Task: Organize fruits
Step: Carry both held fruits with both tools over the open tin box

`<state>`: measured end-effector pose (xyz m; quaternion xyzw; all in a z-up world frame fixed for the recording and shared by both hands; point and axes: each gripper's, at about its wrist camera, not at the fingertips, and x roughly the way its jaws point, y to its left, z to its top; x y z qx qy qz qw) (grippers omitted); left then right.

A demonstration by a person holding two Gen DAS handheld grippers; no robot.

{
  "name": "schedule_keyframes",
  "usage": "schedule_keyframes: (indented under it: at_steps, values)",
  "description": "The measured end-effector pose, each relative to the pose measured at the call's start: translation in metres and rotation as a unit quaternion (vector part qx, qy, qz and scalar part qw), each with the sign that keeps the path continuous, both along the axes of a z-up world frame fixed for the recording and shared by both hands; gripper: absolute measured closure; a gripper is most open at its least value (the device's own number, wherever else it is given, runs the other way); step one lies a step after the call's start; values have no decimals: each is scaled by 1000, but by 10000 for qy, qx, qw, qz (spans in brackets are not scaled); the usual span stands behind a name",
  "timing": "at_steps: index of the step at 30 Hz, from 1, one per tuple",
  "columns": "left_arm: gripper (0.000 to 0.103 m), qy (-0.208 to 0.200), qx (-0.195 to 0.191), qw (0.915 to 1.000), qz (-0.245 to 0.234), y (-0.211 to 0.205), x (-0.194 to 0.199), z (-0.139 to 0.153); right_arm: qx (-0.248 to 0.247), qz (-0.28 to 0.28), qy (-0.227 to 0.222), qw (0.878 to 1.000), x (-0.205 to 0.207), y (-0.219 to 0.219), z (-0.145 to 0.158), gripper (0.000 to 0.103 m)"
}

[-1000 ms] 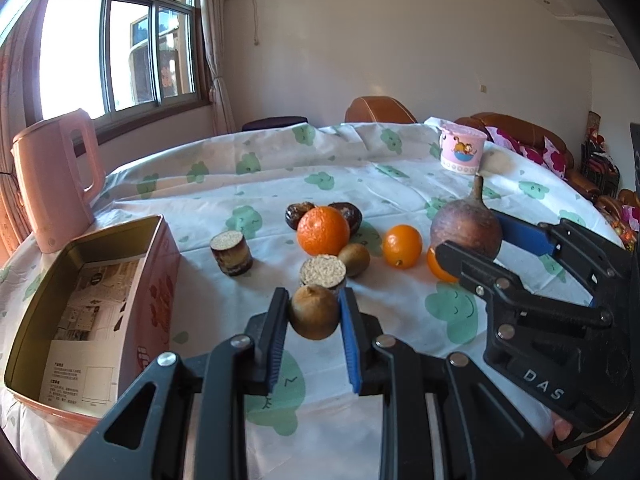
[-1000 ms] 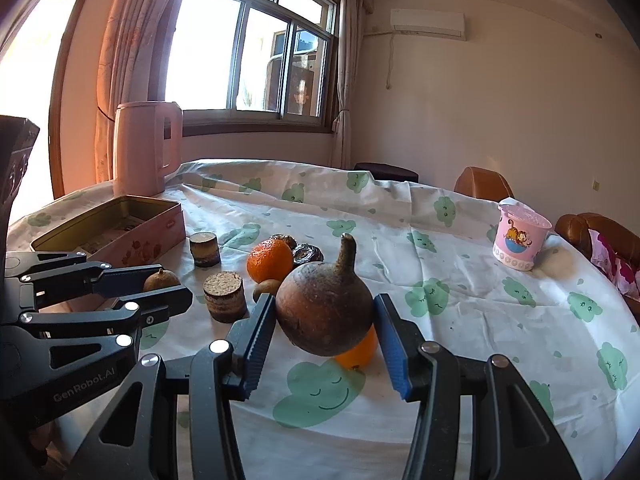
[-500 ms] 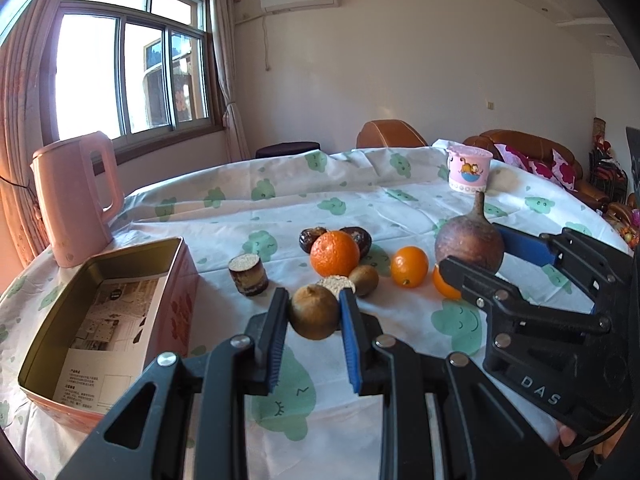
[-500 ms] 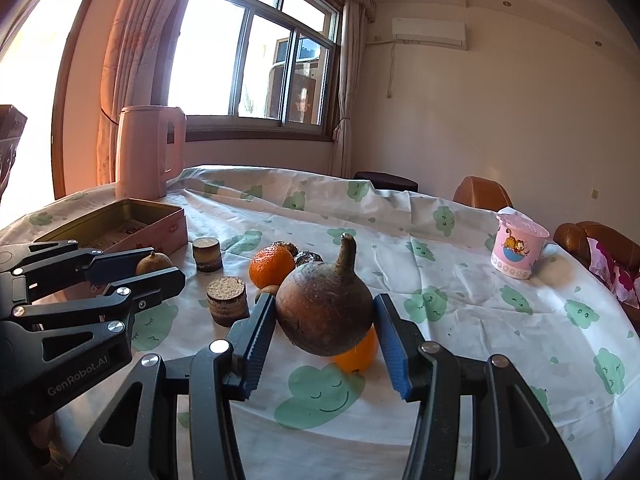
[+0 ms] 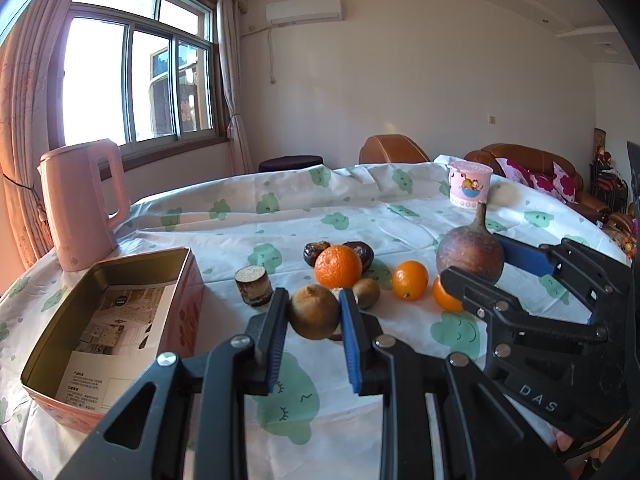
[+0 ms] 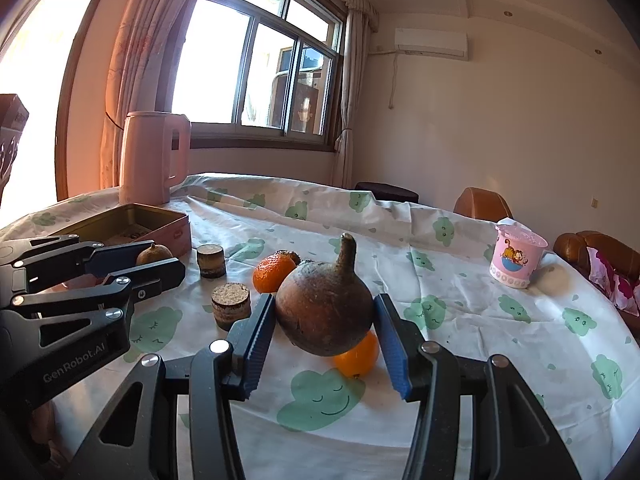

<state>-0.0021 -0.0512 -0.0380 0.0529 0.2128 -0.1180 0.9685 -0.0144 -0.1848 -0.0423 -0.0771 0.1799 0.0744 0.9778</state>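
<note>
My left gripper (image 5: 313,300) is shut on a small round brown fruit (image 5: 314,317) and holds it above the tablecloth, to the right of the open pink tin box (image 5: 140,258). Seen from the right wrist, that gripper (image 6: 160,258) and its small fruit (image 6: 153,254) hang just in front of the tin (image 6: 132,220). My right gripper (image 6: 323,308) is shut on a big reddish-brown fruit with a stem (image 6: 324,300), lifted above an orange (image 6: 358,356). On the cloth lie a large orange (image 5: 338,266), a smaller orange (image 5: 410,280), a kiwi (image 5: 366,292) and two dark fruits (image 5: 362,252).
Two cut cane stubs stand on the cloth (image 6: 211,260) (image 6: 231,306). A pink kettle (image 5: 82,204) stands behind the tin at the table's left edge. A pink printed cup (image 5: 469,184) sits at the far right. Chairs and a sofa ring the round table.
The left gripper has tipped upward a little, still holding its fruit, so the table sits lower in its view. The right gripper has kept still with the big fruit.
</note>
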Motion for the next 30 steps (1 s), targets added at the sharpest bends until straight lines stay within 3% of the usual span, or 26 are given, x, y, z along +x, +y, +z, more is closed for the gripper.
schedule_keyframes:
  at_steps: [16,30]
  values:
    - [76,-275,-83,9975,641,47,-1,22,-65,719,241,9971,12,39,20,51]
    - [76,-83,-125,9922,1240,106,22,29,-106,1502,330,9880,43,99,59,51]
